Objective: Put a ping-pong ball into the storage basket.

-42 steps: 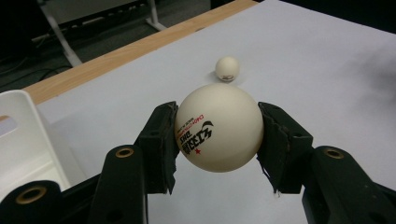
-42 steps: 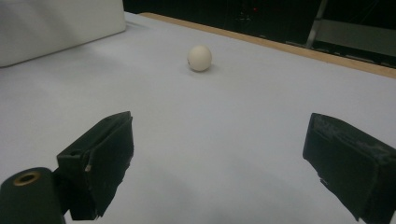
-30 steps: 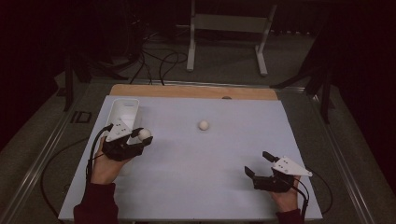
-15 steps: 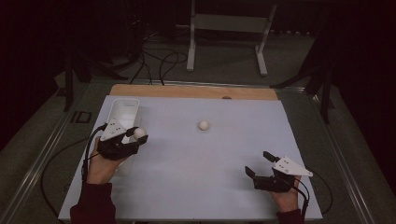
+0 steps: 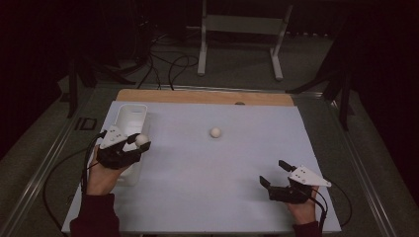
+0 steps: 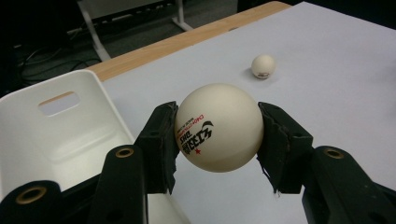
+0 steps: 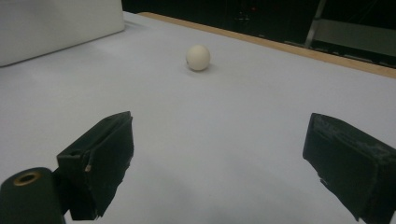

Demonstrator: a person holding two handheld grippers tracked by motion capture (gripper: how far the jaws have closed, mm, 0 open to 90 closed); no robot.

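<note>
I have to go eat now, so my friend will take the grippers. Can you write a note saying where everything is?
Left gripper: shut on a white ball, held beside the white bin, just past its rim.
Right gripper: open, empty, resting low at the near right of the white mat.
Second ball: lying loose mid-mat, touched by nothing.
Done: one ball picked up.
Left: probably drop the held ball into the bin, then fetch the second ball.
</note>
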